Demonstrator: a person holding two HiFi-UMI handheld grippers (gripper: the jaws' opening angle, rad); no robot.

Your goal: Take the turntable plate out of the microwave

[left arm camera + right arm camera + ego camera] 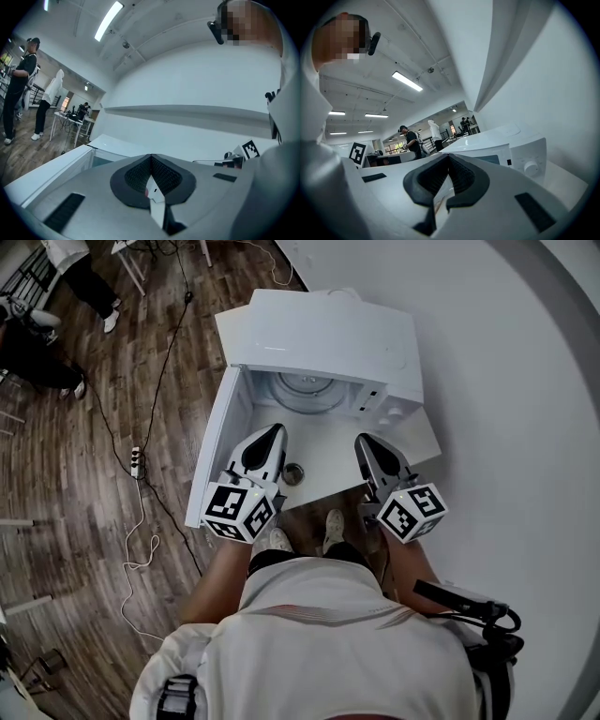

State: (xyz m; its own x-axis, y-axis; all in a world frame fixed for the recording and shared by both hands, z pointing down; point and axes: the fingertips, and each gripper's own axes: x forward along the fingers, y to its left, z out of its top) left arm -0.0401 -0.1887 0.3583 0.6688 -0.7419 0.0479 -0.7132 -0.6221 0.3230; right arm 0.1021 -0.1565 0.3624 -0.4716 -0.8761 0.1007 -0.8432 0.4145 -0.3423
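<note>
The white microwave (323,338) stands on a small white table (328,446) with its door (217,446) swung open to the left. The glass turntable plate (305,390) lies inside the cavity. My left gripper (277,432) and right gripper (363,441) hover side by side over the table in front of the opening, both shut and holding nothing. In the left gripper view the shut jaws (151,156) point past the door's edge (70,161). In the right gripper view the shut jaws (448,157) face the microwave's control panel (527,157).
A small dark round object (293,473) sits on the table between the grippers. A white wall (525,381) runs along the right. A power strip (137,460) and cables lie on the wooden floor to the left. People stand at the far upper left (56,296).
</note>
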